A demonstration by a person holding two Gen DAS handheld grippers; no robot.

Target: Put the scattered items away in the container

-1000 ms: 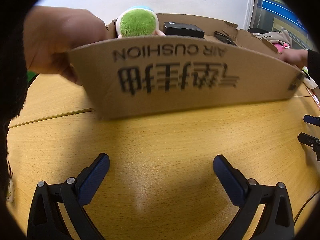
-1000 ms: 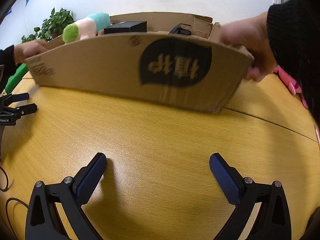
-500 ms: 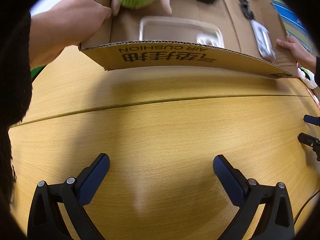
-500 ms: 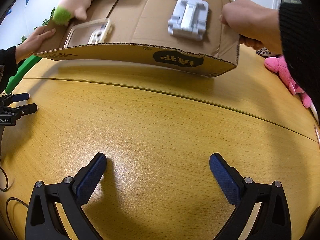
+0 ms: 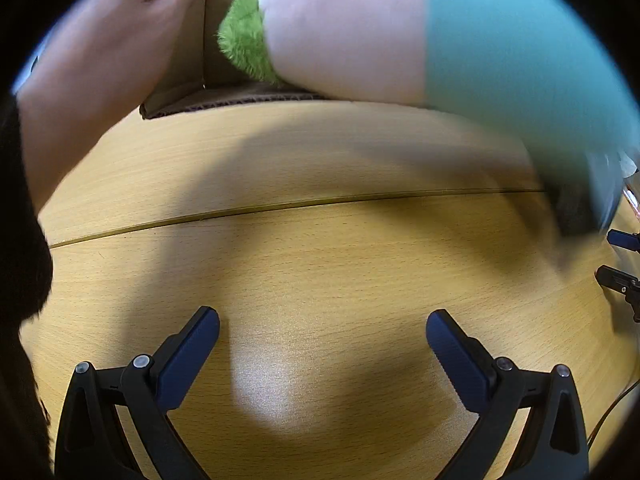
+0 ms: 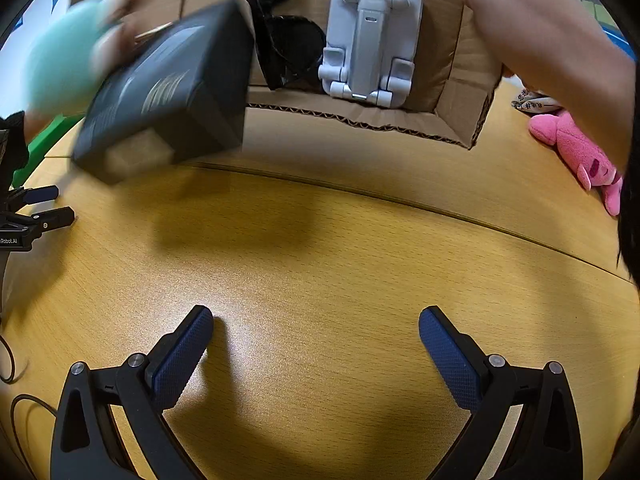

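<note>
A person's two hands (image 5: 96, 64) (image 6: 552, 36) hold a cardboard box (image 6: 452, 116) tipped steeply toward me above the wooden table. A green, pink and teal plush toy (image 5: 360, 40) is sliding out over its lip, blurred. A black box (image 6: 168, 96) tumbles out in mid-air beside the plush (image 6: 60, 68). Dark sunglasses (image 6: 288, 40) and a white phone stand (image 6: 372, 40) still lie inside the carton. My left gripper (image 5: 322, 340) and right gripper (image 6: 316, 340) both rest low over the table, open, with nothing between their fingers.
A pink plush (image 6: 576, 152) lies on the table at the right, with a patterned cloth item (image 6: 534, 102) behind it. The other gripper's tips show at the frame edges (image 5: 622, 260) (image 6: 36, 212). A seam (image 5: 280, 206) runs across the tabletop.
The hands have tipped the carton much further toward me. The plush and the black box now spill out over its lip. Both grippers have stayed still and open.
</note>
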